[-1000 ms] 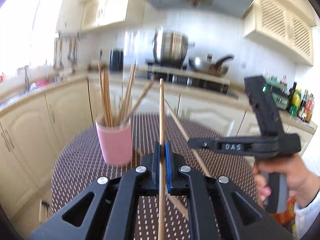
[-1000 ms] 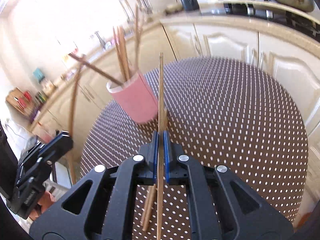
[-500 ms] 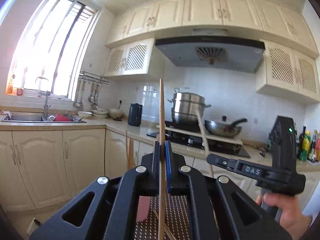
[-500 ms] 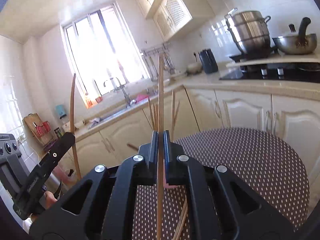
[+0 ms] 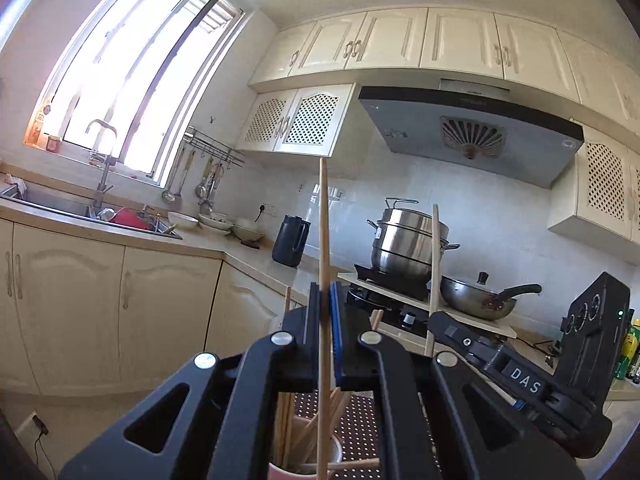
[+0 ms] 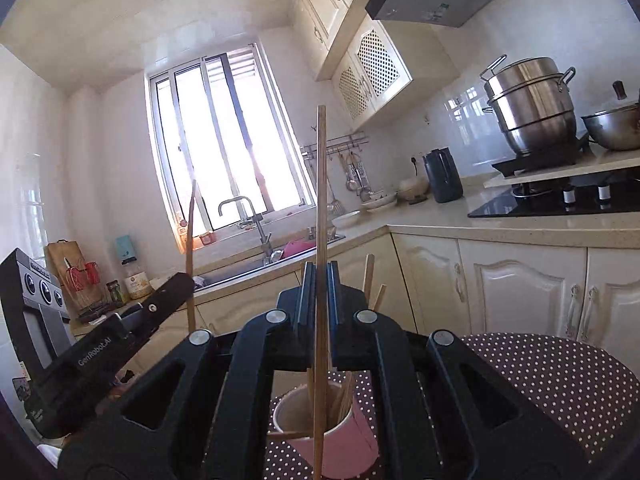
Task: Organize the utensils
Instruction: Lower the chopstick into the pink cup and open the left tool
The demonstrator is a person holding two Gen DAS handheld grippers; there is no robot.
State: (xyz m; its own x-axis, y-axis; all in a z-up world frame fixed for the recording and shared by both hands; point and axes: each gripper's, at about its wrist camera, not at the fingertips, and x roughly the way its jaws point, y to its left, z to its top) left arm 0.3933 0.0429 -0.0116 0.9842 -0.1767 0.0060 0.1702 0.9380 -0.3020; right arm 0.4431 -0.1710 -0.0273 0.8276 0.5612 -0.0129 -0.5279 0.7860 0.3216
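Polka-dot brown tablecloth [image 6: 560,380], cream kitchen cabinets [image 5: 120,312]; each claw [image 5: 325,308] [image 6: 318,288] clamped on a chopstick [image 5: 323,216] [image 6: 321,184].

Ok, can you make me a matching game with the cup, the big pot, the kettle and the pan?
Things:
1. cup
2. big pot
3. kettle
4. pan

Descriptions:
A. black, on the counter
B. pink, holding chopsticks
C. shiny steel, tall, two handles
D. low, with a long dark handle

Pairs: 1-B, 2-C, 3-A, 4-D
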